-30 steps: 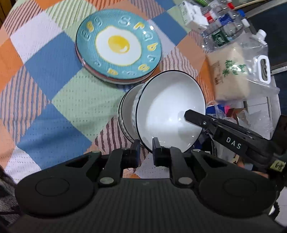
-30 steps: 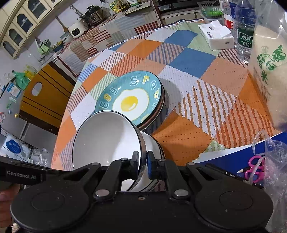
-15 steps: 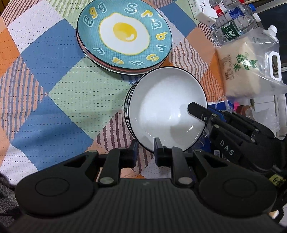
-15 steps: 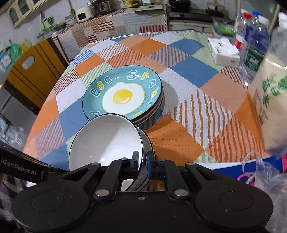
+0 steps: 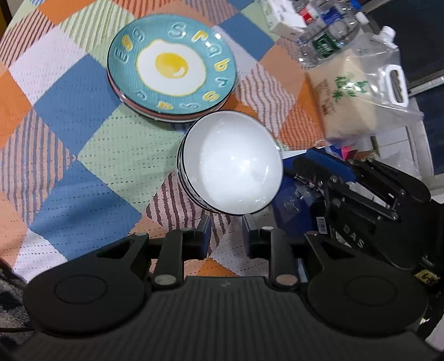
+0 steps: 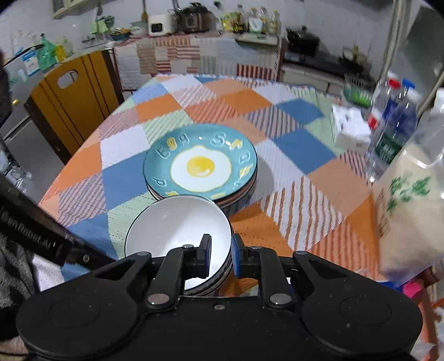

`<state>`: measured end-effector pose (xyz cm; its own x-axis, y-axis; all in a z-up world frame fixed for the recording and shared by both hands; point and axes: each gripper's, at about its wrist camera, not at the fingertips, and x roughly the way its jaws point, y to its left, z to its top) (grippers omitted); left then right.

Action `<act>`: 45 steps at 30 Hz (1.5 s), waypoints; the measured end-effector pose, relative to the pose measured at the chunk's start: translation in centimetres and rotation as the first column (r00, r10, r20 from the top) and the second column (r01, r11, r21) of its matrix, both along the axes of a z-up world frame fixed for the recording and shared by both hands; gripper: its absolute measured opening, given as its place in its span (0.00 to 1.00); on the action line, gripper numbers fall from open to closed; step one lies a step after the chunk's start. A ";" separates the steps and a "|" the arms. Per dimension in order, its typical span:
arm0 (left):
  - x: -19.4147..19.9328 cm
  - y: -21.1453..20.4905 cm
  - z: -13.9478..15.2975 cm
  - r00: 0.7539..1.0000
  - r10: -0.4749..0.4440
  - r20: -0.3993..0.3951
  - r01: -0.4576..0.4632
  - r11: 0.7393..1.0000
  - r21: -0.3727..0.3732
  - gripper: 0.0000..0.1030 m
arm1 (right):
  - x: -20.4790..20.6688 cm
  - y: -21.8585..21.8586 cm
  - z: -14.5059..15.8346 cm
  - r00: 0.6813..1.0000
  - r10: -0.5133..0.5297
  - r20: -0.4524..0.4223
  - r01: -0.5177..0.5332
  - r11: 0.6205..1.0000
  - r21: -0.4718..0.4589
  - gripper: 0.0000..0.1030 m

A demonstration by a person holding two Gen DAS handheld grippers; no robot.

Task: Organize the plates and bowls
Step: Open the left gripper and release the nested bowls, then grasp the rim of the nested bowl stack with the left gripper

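A stack of white bowls with black rims [image 5: 233, 163] stands on the checked tablecloth, also in the right wrist view [image 6: 177, 230]. Just beyond it is a stack of plates topped by a teal fried-egg plate [image 5: 172, 69], also in the right wrist view [image 6: 199, 163]. My left gripper [image 5: 226, 237] is open and empty, just short of the bowls' near rim. My right gripper [image 6: 220, 257] is open, its fingers standing either side of the top bowl's rim without pressing it.
A bag of rice [image 5: 358, 97], water bottles [image 5: 324, 39] and a white box [image 5: 285, 16] stand at the right of the table. A blue packet [image 5: 299, 200] lies by the bowls. A yellow chair [image 6: 69, 105] stands past the far left edge.
Both grippers have let go of the top bowl's rim and opened a little. The bowl now sits level, nested on the stack. The left gripper has drawn back from it.
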<state>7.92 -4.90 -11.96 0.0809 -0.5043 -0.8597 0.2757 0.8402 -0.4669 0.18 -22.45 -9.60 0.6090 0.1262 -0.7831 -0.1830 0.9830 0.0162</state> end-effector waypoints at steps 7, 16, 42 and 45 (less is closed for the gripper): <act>-1.5 -0.5 1.2 0.988 -0.045 0.146 0.028 0.992 0.119 0.34 | -2.2 0.1 0.5 0.998 0.056 -0.002 -0.056 0.997 -0.059 0.40; -2.4 -0.2 0.1 0.970 -0.060 0.237 0.026 0.989 0.143 0.48 | -4.3 0.4 -3.2 0.990 0.138 0.028 -0.138 0.990 0.002 0.57; 0.3 0.1 -7.4 0.969 0.113 0.219 -0.090 0.990 -0.112 0.74 | -2.3 1.7 -14.7 0.985 0.068 0.158 -0.086 0.991 0.106 0.94; 0.7 -0.4 -8.0 0.971 0.119 0.206 -0.097 0.989 -0.115 0.71 | -2.2 1.8 -15.0 0.976 0.070 0.207 -0.095 0.989 0.110 0.94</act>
<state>8.64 -5.25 -20.00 0.3148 -0.5679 -0.7605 0.2879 0.8206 -0.4936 -2.02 -20.65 -24.59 0.7364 0.2674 -0.6215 -0.2748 0.9576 0.0864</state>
